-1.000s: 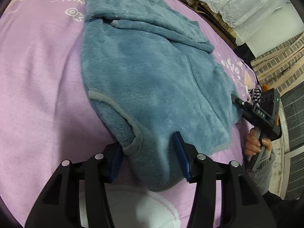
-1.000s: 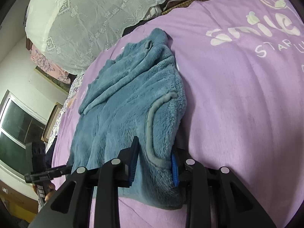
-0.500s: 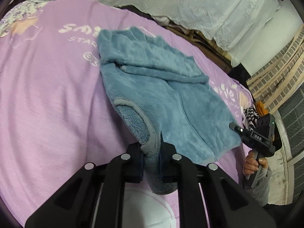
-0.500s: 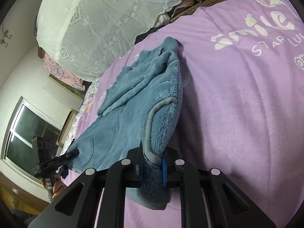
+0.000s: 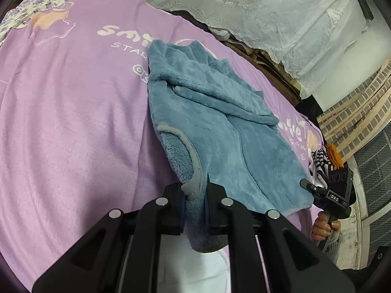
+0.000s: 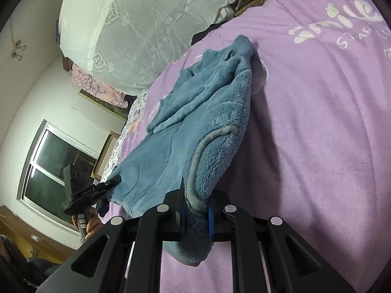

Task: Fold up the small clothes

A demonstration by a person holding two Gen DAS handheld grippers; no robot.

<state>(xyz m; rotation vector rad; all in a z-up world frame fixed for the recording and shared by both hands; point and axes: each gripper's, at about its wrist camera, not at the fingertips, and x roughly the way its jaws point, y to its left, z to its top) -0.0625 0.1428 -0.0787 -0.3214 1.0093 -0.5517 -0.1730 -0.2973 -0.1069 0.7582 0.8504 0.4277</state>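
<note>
blue fleece vest (image 5: pixel 220 131) lengthwise away, both corners gripped

We see a bed under a purple blanket (image 5: pixel 73 122) with white lettering. Behind it hangs a white lace curtain (image 6: pixel 136 24). A dark window (image 6: pixel 56 163) sits in a white wall (image 6: pixel 36 92); brick-patterned wall (image 5: pixel 361 122) stands opposite.

Blue fleece on lilac

The fleece garment (image 5: pixel 220 131) is dusty blue with grey trim; the blanket (image 5: pixel 73 112) is lilac with white lettering; the lace cover (image 6: pixel 146 24) is white; the striped cloth (image 5: pixel 320 161) looks black-and-white.
</note>
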